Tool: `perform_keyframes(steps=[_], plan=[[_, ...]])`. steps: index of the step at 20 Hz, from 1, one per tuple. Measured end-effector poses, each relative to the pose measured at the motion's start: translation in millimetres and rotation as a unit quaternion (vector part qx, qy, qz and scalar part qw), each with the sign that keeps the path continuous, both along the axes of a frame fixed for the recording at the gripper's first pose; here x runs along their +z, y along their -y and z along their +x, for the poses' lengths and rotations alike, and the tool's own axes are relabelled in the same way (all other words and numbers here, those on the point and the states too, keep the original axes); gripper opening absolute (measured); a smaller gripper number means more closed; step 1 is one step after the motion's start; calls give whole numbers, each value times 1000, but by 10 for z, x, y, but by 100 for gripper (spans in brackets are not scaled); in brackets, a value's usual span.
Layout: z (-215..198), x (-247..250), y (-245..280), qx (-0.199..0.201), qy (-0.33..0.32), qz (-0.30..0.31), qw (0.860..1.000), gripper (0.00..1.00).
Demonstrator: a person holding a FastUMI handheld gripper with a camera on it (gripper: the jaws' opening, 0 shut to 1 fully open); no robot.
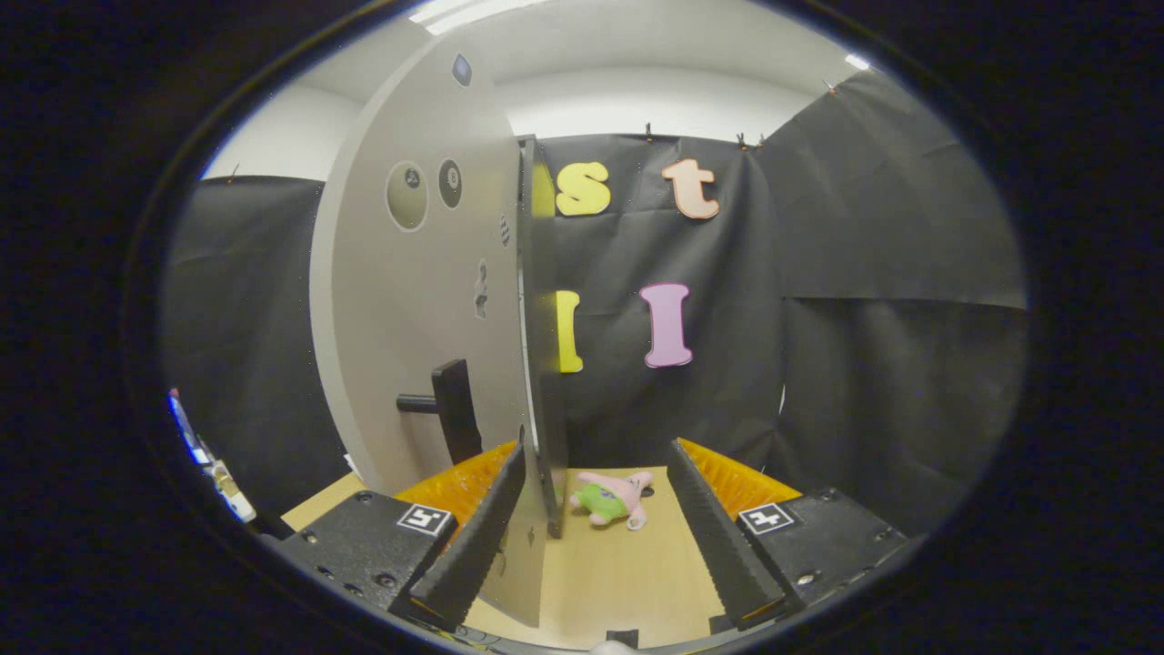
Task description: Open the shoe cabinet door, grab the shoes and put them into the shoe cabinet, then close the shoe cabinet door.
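The pale grey shoe cabinet door (pixel 427 300) stands open and I see it nearly edge-on, with round stickers on its face. Its black handle (pixel 452 407) juts out low on the face, just above my left finger. My gripper (pixel 597 446) is open with a wide gap. The door's dark free edge (pixel 538 364) runs down into that gap, close beside the left finger (pixel 473 537). The right finger (pixel 714 528) stands well apart from the door. I cannot tell whether the left finger touches the door.
A pink and green plush toy (pixel 611 498) lies on the tan wooden floor (pixel 618 582) just ahead of the fingers, to the right of the door's edge. Black cloth walls close the booth behind and on both sides.
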State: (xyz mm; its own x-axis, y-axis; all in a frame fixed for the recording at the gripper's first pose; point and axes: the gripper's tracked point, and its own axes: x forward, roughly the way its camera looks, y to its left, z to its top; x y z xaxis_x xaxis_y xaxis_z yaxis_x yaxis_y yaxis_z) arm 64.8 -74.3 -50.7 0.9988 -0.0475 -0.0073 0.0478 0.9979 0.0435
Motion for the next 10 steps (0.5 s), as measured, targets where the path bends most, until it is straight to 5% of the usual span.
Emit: perform_keyframes(steps=[10], plan=[[-10, 18, -321, 34, -18, -14, 999, 94]])
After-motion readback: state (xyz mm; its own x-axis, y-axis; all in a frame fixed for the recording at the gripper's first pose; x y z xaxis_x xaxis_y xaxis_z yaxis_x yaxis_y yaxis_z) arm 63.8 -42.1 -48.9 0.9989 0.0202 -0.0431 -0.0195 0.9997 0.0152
